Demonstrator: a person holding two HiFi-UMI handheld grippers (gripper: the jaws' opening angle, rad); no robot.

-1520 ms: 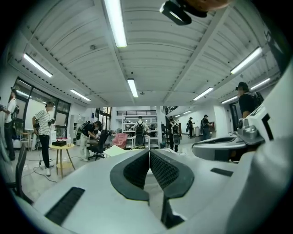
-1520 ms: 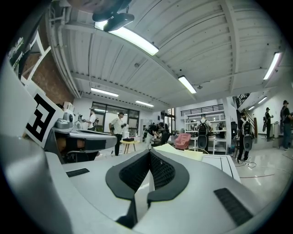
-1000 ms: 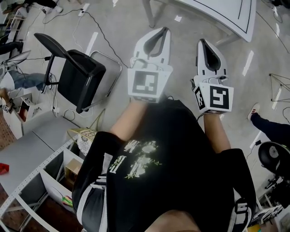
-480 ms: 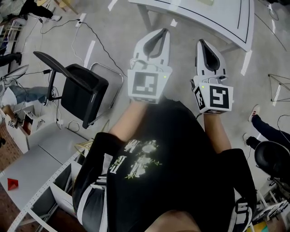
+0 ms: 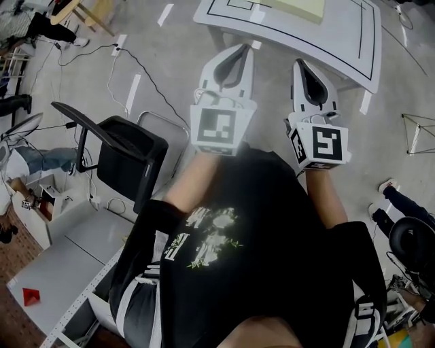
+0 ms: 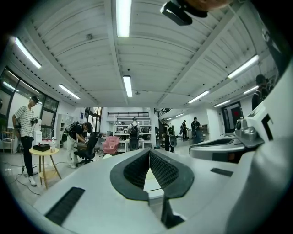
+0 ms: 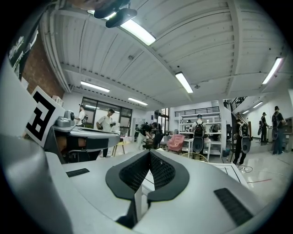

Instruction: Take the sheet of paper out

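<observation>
Ahead of the left gripper (image 5: 247, 49) and the right gripper (image 5: 300, 62), past both sets of tips, on the white table (image 5: 340, 41) marked with black lines: a pale yellow flat slab (image 5: 299, 8), well apart from either gripper and touched by neither. Cannot tell whether the sheet of paper is that slab or part of it. Held out side by side above the grey floor (image 5: 170, 61), near each other, both pointing toward the table's near edge. Only in the head view: the table, the slab, and, off to the left of the left gripper, a black chair (image 5: 129, 153). Only in the gripper views: long ceiling lights (image 6: 122, 18), people standing far off across the room, a pink chair (image 6: 110, 144), and, beside each gripper, the body of the other one. Closed on both sides, with pads meeting at the tips and only a thin wedge of gap behind them, clamped on nothing.
</observation>
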